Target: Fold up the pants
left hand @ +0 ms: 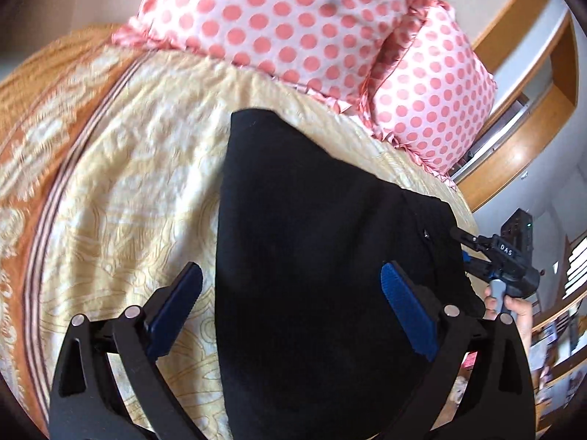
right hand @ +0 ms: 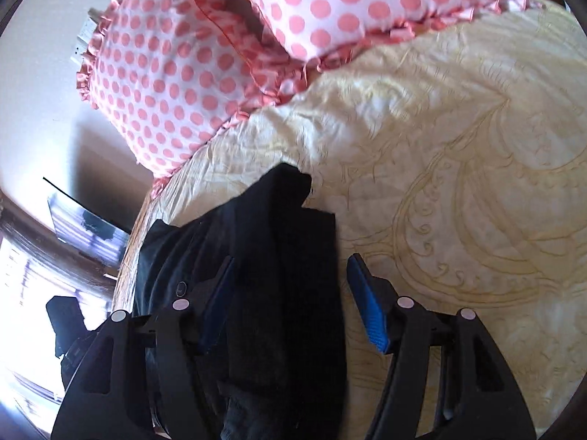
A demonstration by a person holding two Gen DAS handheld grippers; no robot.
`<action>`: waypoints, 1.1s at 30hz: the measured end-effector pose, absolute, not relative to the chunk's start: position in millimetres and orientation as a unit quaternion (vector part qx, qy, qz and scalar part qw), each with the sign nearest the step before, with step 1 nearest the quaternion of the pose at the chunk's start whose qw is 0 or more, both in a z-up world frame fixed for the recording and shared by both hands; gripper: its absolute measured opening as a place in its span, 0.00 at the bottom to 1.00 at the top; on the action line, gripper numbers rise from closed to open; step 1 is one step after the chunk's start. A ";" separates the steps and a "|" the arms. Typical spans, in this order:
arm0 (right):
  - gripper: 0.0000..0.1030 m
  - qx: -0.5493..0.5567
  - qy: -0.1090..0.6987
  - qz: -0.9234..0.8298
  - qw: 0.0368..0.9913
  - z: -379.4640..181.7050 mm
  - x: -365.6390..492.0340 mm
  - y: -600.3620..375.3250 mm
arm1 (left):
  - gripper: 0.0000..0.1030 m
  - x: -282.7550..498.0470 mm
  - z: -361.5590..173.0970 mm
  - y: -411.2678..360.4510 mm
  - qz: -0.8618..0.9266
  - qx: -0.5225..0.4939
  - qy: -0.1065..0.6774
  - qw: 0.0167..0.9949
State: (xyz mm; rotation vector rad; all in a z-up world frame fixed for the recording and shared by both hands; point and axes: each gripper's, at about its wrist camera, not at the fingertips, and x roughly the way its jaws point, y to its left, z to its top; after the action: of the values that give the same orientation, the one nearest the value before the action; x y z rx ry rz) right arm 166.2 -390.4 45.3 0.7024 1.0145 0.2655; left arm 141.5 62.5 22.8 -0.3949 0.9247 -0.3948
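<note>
Domestic bedroom. A bed (left hand: 121, 168) is filling most of both views, and a cream bedspread (right hand: 458, 139) with an ornate gold pattern and orange border is covering it. Two frilled pillows (left hand: 293, 25) in white with pink polka dots are lying at its head. Wooden shelving (left hand: 528, 117) is curving along a pale wall, and daylight is entering through a window (right hand: 25, 282) beside the bed.

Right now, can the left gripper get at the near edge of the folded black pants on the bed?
Probably yes: the left gripper is open, the black pants lie between its fingers, nothing covers them.
</note>
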 end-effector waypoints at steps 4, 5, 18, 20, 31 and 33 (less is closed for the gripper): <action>0.62 0.323 0.466 0.143 0.811 44.8 165.3 -386.4 | 0.95 142.9 17.9 64.0 -0.189 -0.193 0.442 0.855; 0.62 0.314 0.462 0.147 0.817 47.4 163.6 -384.9 | 0.95 143.4 17.6 64.4 -0.190 -0.192 0.442 0.855; 0.26 0.038 0.400 0.172 0.900 80.4 142.2 -323.0 | 0.95 142.7 17.0 59.1 -0.191 -0.176 0.439 0.860; 0.26 0.040 0.411 0.157 0.897 76.5 146.4 -326.2 | 0.96 142.4 16.9 58.2 -0.191 -0.174 0.438 0.861; 0.23 0.128 0.434 0.179 0.873 58.7 162.1 -343.4 | 0.96 149.5 16.2 64.2 -0.211 -0.200 0.447 0.846; 0.22 0.105 0.421 0.184 0.882 66.0 156.5 -338.3 | 0.96 154.8 16.3 65.3 -0.224 -0.216 0.448 0.838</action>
State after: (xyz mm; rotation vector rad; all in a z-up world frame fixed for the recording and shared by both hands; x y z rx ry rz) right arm 156.5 -338.3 66.0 0.2196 0.8769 0.3833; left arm 154.8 65.3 16.3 -0.4572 0.9487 -0.4731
